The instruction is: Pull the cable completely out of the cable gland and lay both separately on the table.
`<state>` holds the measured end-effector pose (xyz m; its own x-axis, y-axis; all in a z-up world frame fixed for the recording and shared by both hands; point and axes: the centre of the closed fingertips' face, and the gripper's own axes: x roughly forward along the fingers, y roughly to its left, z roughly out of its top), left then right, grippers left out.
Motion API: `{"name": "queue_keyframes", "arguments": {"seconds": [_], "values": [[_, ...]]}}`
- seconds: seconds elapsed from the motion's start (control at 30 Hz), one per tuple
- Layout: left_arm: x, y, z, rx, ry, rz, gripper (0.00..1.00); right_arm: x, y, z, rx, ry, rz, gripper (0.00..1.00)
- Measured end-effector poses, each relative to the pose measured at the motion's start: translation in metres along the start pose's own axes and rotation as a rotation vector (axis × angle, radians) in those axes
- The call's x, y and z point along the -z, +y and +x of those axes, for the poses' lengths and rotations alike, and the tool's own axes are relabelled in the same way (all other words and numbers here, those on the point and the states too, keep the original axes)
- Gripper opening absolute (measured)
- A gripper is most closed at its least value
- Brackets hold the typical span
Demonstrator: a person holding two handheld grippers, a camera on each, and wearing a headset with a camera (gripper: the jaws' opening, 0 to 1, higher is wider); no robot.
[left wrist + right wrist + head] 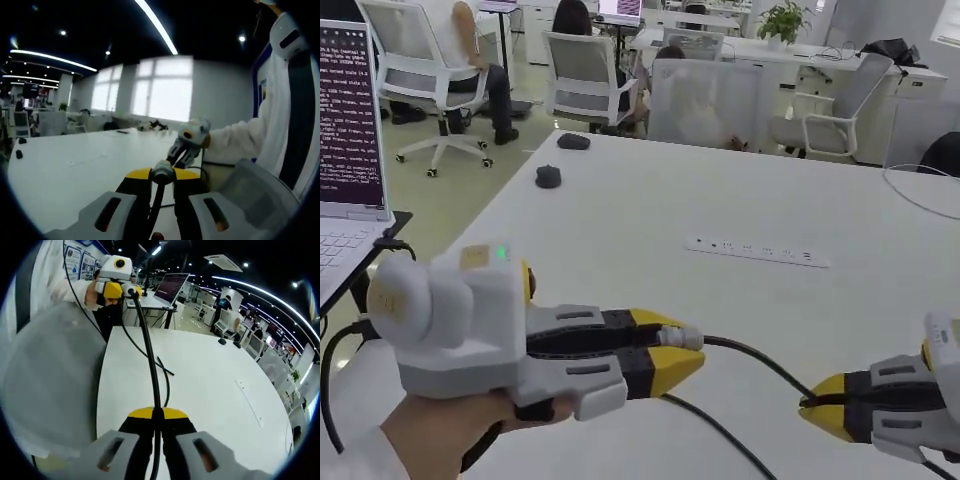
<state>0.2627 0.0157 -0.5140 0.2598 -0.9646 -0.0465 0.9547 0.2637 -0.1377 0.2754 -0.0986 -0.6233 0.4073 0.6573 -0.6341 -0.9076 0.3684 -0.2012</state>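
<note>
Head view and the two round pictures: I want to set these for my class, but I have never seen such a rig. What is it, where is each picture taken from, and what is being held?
There is no robot here: a person holds a two-jawed tool in each hand. The head view comes from a camera on the person's headset. Each round picture comes from a camera riding on one tool, looking along its jaws. The left tool is shut on a pale cable gland. The right tool is shut on the black cable that runs out of the gland. Both are held above a white table. On the table lie a power strip and two dark computer mice.
</note>
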Motion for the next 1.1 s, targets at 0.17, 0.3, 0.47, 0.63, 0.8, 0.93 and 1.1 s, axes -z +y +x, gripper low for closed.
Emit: {"name": "queue_keyframes", "arguments": {"seconds": [0.17,0.3,0.47,0.63,0.8,0.93,1.1], "values": [[-0.001,0.002,0.000,-0.010,-0.006,-0.017,0.16,-0.002,-0.005,-0.001,0.016,-0.002,-0.007,0.03],[-0.002,0.006,-0.001,-0.032,-0.014,-0.019,0.16,-0.010,-0.011,-0.007,0.043,-0.014,0.004,0.04],[-0.003,0.012,-0.004,-0.057,-0.019,-0.021,0.16,-0.052,-0.010,-0.022,0.048,-0.175,0.028,0.11],[0.003,0.012,-0.001,-0.064,0.013,-0.005,0.16,-0.090,0.004,-0.027,0.009,-0.243,-0.034,0.19],[0.007,0.009,0.000,-0.051,0.029,-0.004,0.16,-0.118,0.018,-0.015,-0.023,-0.261,-0.134,0.25],[0.010,0.004,0.002,-0.030,0.048,0.005,0.16,-0.129,0.027,0.002,-0.051,-0.253,-0.184,0.27],[0.013,-0.001,0.004,-0.003,0.061,0.009,0.16,-0.125,0.033,0.016,-0.078,-0.213,-0.238,0.25]]}}
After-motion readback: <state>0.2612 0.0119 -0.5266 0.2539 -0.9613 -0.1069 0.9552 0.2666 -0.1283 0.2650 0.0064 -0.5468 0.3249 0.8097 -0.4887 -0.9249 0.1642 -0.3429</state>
